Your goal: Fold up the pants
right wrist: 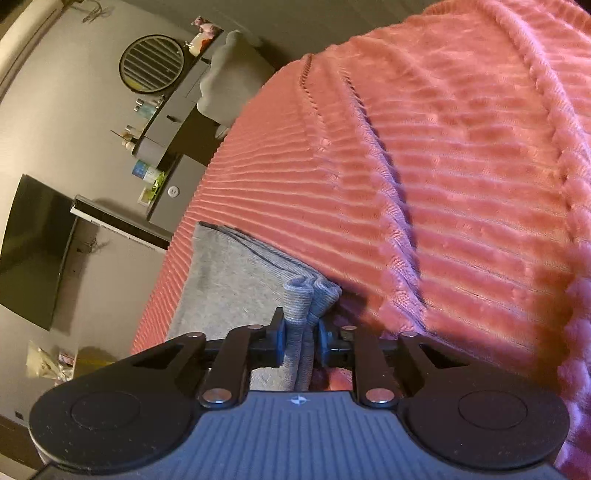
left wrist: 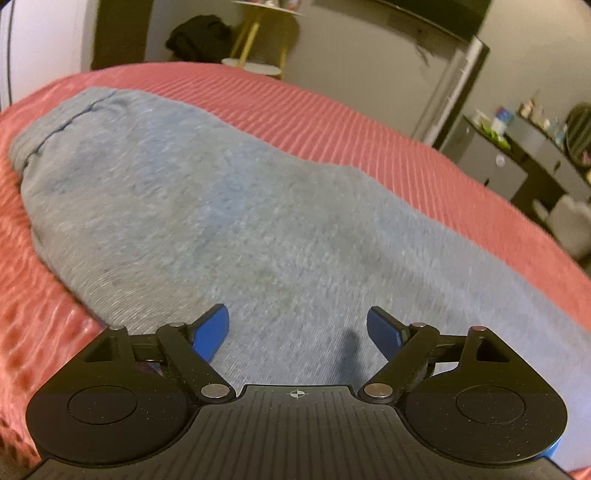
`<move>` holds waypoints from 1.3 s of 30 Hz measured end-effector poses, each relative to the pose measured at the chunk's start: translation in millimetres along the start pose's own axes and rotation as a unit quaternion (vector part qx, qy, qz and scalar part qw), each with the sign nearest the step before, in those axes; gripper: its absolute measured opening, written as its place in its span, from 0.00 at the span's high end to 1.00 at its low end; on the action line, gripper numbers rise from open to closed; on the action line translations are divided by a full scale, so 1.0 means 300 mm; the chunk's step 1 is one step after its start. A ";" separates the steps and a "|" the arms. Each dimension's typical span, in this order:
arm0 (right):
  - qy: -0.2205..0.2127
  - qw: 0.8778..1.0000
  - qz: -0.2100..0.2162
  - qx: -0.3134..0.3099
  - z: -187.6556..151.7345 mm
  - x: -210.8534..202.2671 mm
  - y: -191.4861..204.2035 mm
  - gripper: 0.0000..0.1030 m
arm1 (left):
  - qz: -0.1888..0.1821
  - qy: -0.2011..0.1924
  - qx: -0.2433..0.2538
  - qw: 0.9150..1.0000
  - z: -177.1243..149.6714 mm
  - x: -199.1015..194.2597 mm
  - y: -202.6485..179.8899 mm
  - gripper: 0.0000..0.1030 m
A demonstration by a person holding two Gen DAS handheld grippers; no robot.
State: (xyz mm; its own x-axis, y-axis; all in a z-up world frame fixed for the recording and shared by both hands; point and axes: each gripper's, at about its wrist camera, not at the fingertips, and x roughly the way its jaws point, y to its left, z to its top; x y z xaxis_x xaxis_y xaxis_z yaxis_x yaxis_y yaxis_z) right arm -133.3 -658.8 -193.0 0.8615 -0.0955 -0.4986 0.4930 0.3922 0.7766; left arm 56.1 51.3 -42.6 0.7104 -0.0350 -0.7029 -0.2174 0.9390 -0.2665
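Grey knit pants point(left wrist: 207, 206) lie lengthwise on a pink ribbed bedspread point(left wrist: 351, 114), with a dark seam near their far left end. My left gripper point(left wrist: 297, 326) hovers over the near part of the pants, its blue fingers point(left wrist: 212, 332) spread wide with nothing between them. In the right wrist view the pants point(right wrist: 229, 280) run away to the upper left, and their bunched ribbed edge point(right wrist: 301, 314) stands up between the blue pads. My right gripper point(right wrist: 301, 334) is shut on that edge, over the bedspread point(right wrist: 461, 184).
Beyond the bed's far edge stand a yellow-legged side table point(left wrist: 258, 33), a dark heap of cloth point(left wrist: 199, 38) and a grey dresser point(left wrist: 517, 162) with small bottles. A round mirror point(right wrist: 151, 62) and a dark screen point(right wrist: 33, 247) hang on the wall.
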 end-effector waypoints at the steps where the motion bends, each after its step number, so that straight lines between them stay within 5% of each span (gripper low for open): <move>1: 0.000 1.000 0.000 0.001 0.004 0.004 -0.001 0.80 | 0.002 0.001 0.008 1.000 -0.002 0.005 -0.004 0.14; 13: -0.037 0.996 -0.033 -0.077 -0.024 -0.022 0.087 0.85 | 0.001 0.002 0.014 1.000 -0.004 0.013 -0.005 0.12; 24: -0.027 0.995 -0.068 -0.064 -0.035 0.021 0.064 0.78 | 0.000 0.003 0.018 1.000 -0.006 0.014 -0.008 0.11; 29: -0.046 0.990 -0.085 -0.100 -0.058 -0.009 0.120 0.85 | -0.002 0.003 0.013 1.000 -0.005 0.015 -0.006 0.11; 31: -0.057 0.982 -0.100 -0.151 -0.080 -0.029 0.190 0.86 | -0.003 0.002 0.009 1.000 -0.004 0.014 -0.005 0.11; 34: -0.065 0.953 -0.105 -0.276 -0.162 -0.051 0.367 0.87 | -0.005 0.003 0.004 1.000 -0.002 0.015 -0.006 0.11; 37: -0.032 0.908 -0.066 -0.413 -0.344 -0.041 0.584 0.87 | -0.007 0.003 0.004 1.000 -0.002 0.011 -0.006 0.11; 39: 0.008 0.865 -0.038 -0.500 -0.511 -0.014 0.704 0.87 | -0.011 0.004 0.005 1.000 -0.003 0.002 -0.004 0.11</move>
State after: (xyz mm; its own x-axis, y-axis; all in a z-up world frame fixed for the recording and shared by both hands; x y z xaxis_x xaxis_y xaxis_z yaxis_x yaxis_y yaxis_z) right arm -51.4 -435.4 -85.7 0.8261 -0.1463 -0.5441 0.1892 0.9817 0.0233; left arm 56.3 50.0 -43.3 0.7095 -0.0580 -0.7024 -0.1952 0.9414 -0.2749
